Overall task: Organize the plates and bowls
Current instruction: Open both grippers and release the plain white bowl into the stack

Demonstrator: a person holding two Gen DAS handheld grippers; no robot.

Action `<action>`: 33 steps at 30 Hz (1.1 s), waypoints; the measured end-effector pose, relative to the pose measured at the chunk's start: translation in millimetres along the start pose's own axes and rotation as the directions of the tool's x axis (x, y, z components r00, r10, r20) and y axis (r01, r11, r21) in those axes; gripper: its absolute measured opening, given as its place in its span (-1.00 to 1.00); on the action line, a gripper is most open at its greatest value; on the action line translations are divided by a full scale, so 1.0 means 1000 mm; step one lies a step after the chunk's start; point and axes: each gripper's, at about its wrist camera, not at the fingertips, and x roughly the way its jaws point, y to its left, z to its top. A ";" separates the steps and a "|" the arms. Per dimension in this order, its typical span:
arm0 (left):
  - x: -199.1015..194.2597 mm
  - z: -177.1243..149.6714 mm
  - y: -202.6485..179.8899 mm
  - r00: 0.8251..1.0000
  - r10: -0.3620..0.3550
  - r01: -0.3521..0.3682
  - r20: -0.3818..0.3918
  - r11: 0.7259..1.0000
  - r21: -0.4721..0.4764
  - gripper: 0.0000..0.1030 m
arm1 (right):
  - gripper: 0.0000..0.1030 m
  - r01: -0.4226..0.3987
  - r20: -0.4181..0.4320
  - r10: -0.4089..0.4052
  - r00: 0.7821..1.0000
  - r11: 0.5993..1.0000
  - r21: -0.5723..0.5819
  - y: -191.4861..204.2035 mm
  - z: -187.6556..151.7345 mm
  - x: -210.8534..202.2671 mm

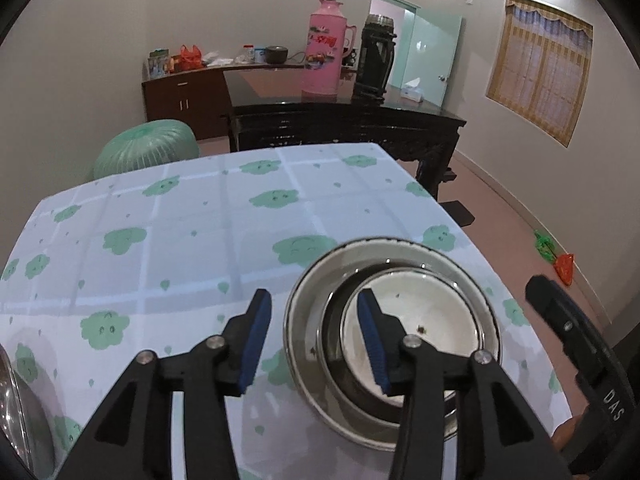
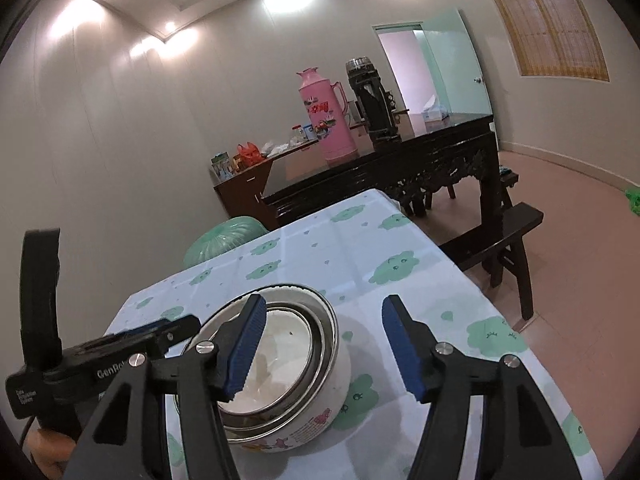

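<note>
Left wrist view: left gripper (image 1: 316, 338) hovering over a table (image 1: 180, 248) under a white cloth with green cloud prints, jaws partly open and holding nothing. Left blue pad above bare cloth, right pad (image 1: 370, 342) above the nested bowls (image 1: 394, 350). Stack near the table's right edge: wide steel bowl (image 1: 308, 332) outermost, white bowl (image 1: 416, 316) inside it with a few dark specks. Shiny rim of another dish (image 1: 16, 404) at the far left edge. Part of the right gripper's black body at the right border. Behind the table, a dark wooden table (image 1: 344, 120) carrying a pink thermos (image 1: 324, 48) and a black flask (image 1: 376, 56).

Right wrist view: right gripper (image 2: 322, 350) with jaws standing wide apart, empty. Left pad (image 2: 246, 348) in front of the stack's rim, right pad over bare cloth beside it. Stack (image 2: 288, 364) here showing steel rims nested in a white outer bowl with a printed pattern near its base. Left gripper's body (image 2: 120, 352) low at the left. Dark bench (image 2: 496, 236) beside the table.
</note>
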 end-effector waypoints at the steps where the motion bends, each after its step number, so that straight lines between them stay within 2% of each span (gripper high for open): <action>1: 0.000 -0.001 -0.001 1.000 0.004 -0.004 -0.002 1.000 0.001 -0.13 | 0.22 0.005 0.006 -0.005 1.000 1.000 -0.006 0.001 0.000 -0.002; 10: 0.002 -0.011 -0.013 0.999 0.040 -0.040 -0.005 0.998 0.046 -0.13 | 0.22 0.012 -0.017 -0.013 1.000 1.000 -0.023 0.002 -0.004 0.002; 18: 0.003 -0.013 -0.013 0.998 0.060 -0.060 -0.001 0.997 0.049 -0.13 | 0.22 0.016 -0.021 -0.016 1.000 1.000 -0.025 0.002 -0.005 0.002; 23: 0.005 -0.014 -0.015 0.997 0.075 -0.075 0.009 0.996 0.054 0.02 | 0.22 0.018 -0.022 -0.019 1.000 1.000 -0.024 0.003 -0.005 0.004; 33: 0.009 -0.015 -0.016 0.997 0.078 -0.078 -0.004 0.995 0.059 0.05 | 0.22 0.016 -0.031 -0.017 0.999 0.999 -0.030 0.004 -0.005 0.006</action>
